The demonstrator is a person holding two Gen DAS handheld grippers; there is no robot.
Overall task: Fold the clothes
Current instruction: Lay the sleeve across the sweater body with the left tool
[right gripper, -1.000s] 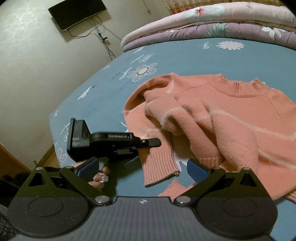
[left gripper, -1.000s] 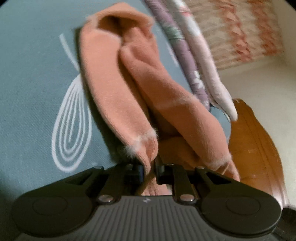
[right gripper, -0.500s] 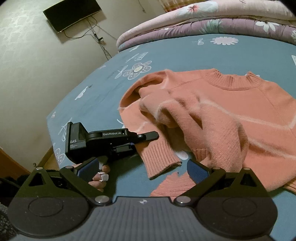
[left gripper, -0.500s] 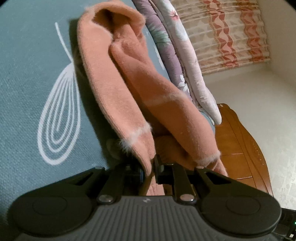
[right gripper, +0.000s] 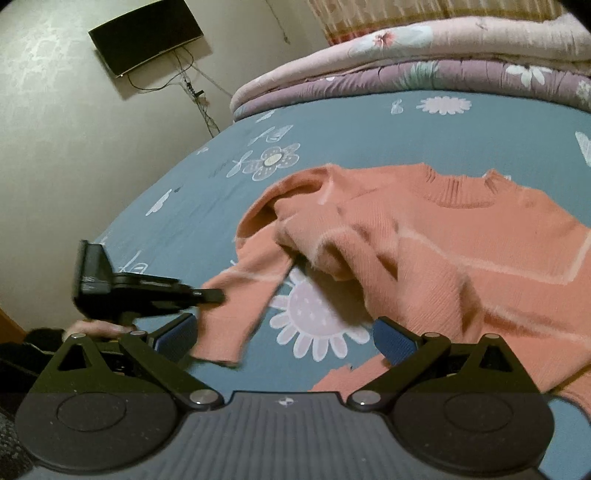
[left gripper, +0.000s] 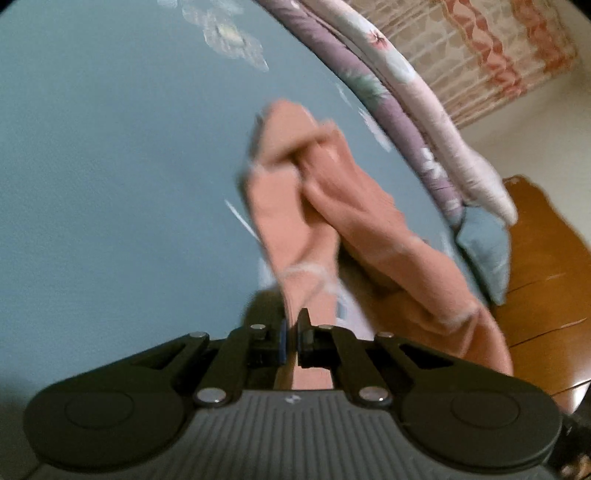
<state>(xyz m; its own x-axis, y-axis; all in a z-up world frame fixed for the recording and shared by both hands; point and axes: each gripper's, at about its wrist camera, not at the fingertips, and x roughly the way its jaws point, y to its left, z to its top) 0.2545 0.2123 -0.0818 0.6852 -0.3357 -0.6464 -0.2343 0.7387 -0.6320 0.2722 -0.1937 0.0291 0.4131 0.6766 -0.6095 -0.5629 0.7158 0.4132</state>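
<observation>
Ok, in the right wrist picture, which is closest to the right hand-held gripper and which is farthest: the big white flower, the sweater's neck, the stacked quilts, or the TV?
From the right hand-held gripper:
1. Big white flower, on the sheet just ahead of its fingers.
2. Sweater's neck, farther ahead, to the right.
3. Stacked quilts, along the bed's far side.
4. TV, on the wall, upper left.

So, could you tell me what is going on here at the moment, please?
A person is folding an orange sweater on a bed with a blue flowered sheet, using a handheld gripper in each hand. The left gripper is shut on the sweater's sleeve, near the cuff end, and holds it stretched out to the side. The right gripper is open and empty, above the sheet near the hem. The body lies mostly flat, bunched near the shoulder. Folded quilts sit at the far end.
</observation>
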